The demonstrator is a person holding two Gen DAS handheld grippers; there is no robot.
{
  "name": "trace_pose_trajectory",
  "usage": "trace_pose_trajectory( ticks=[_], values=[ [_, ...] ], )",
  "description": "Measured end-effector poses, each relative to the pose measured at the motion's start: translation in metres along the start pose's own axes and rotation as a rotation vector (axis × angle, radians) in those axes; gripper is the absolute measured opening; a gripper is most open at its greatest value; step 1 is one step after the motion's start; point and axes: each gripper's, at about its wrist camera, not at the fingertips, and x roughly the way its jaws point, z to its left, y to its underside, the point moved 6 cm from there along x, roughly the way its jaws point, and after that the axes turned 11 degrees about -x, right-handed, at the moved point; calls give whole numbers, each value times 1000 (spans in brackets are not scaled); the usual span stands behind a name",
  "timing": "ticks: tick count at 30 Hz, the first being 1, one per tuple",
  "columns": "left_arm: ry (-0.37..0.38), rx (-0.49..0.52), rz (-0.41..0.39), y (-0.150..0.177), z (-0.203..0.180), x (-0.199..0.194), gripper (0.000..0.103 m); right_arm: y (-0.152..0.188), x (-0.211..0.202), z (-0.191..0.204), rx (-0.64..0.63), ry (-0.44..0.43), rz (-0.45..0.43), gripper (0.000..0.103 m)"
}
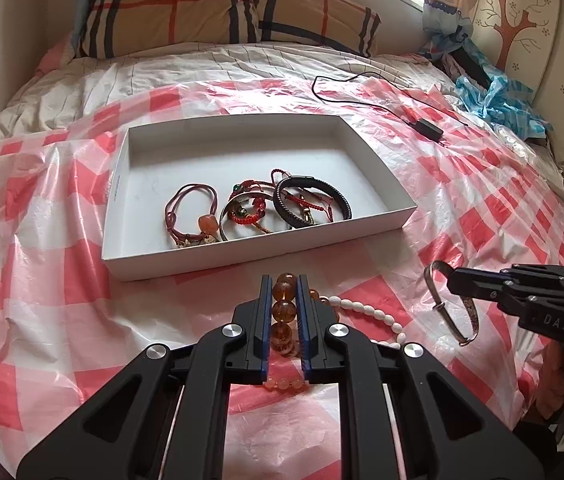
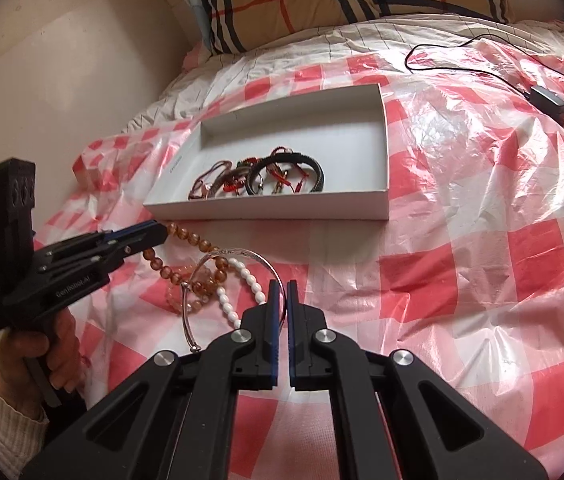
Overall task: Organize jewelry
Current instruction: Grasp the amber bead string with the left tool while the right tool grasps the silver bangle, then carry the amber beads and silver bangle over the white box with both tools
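Between the jaws of the left gripper an amber bead bracelet is sitting, jaws pressing in on the beads from both sides, strand trailing back under the tool. Right gripper is pinching a thin silver bangle, jaws nearly pressed together on its rim, bangle standing tilted off the bed. Just beside both jaw pairs a white bead bracelet is lying on the plastic, touching the amber strand, with a pale pink bead bracelet tangled under them. Ahead of the jaws a white box is sitting open, holding a black band, red cord bracelets and a pink cord bracelet bunched along its near wall. Red-and-white checked plastic sheet is covering the bed. Well beyond the box, a black cable with adapter, a plaid pillow, and crumpled blue plastic far right.
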Motion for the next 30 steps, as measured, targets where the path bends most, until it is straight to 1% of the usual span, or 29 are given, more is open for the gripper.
trace_pose_trajectory(
  ticks=[2, 7, 13, 30],
  values=[
    [-15, 18, -10, 1, -4, -1, 11, -2, -3, -1, 15, -1, -10, 4],
    [-25, 63, -29, 3, -17, -5, 11, -4, -3, -2, 45, 15, -18, 4],
    [1, 65, -50, 0, -22, -15, 11, -1, 1, -6, 89, 6, -9, 4],
    [16, 52, -69, -4, -21, -23, 11, -6, 10, 3, 96, -5, -6, 4]
  ],
)
